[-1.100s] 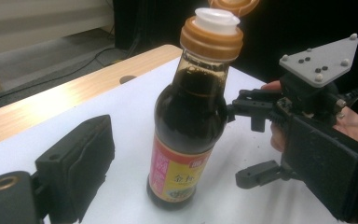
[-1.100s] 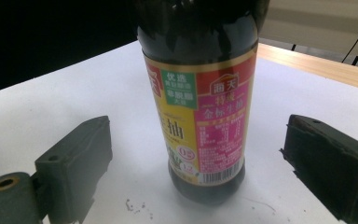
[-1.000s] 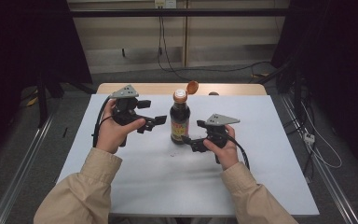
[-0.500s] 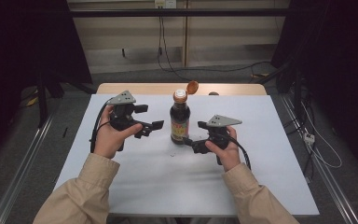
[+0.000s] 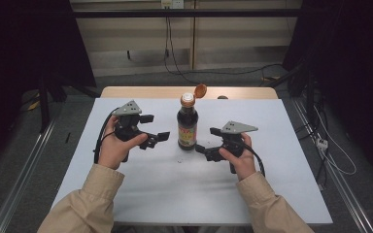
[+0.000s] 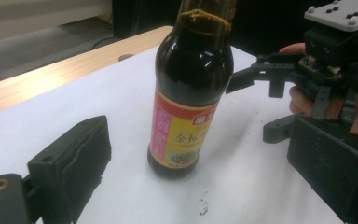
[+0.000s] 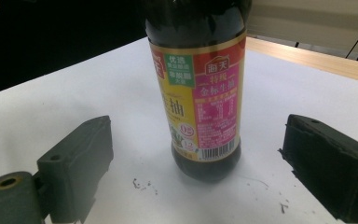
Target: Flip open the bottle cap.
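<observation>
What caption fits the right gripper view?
Open right tongs frame an upright dark sauce bottle on the white table.

The high view looks forward and down from above the person's side, taking in the whole white bench (image 5: 150, 194) from well back. Each gripper view sits low and close, looking along its own tongs. From opposite sides, both face the dark bottle (image 6: 189, 88) standing between them, which all three views share.
</observation>
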The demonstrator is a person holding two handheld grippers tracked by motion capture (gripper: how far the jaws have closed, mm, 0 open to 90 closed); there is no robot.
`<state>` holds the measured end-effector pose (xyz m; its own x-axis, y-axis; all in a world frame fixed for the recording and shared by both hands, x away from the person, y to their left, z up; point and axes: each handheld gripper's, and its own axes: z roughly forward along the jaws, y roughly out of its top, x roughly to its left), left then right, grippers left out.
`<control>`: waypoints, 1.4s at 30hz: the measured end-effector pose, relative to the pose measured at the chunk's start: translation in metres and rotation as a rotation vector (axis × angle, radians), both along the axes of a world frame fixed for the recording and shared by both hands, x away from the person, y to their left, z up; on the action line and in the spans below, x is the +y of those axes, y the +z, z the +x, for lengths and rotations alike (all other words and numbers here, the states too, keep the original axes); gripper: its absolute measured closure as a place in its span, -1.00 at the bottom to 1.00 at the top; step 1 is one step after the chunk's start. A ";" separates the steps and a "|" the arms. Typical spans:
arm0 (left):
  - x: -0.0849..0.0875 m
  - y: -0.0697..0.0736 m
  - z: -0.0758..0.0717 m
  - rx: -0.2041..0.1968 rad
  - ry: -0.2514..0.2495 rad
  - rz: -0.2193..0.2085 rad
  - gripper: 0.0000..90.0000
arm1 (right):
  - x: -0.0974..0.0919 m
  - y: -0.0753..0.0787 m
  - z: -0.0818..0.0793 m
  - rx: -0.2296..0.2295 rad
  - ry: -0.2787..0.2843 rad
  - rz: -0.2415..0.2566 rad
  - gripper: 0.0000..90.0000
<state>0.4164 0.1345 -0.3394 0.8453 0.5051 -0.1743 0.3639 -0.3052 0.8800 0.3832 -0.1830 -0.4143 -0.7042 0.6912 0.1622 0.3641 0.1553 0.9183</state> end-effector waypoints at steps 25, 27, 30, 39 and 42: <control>0.011 -0.026 -0.009 0.026 -0.008 0.008 -0.87 | -0.017 -0.002 -0.020 0.004 0.002 -0.012 -0.80; 0.012 -0.028 -0.010 0.029 -0.008 0.012 -0.87 | -0.019 -0.002 -0.021 0.008 0.005 -0.011 -0.80; 0.014 -0.032 -0.011 0.033 -0.009 0.019 -0.87 | -0.022 -0.003 -0.023 0.009 0.004 -0.014 -0.80; 0.018 -0.039 -0.014 0.041 -0.016 0.019 -0.88 | -0.031 -0.006 -0.028 0.020 -0.004 -0.025 -0.80; 0.020 -0.042 -0.015 0.044 -0.013 0.009 -0.88 | -0.033 -0.005 -0.030 0.021 -0.005 -0.025 -0.80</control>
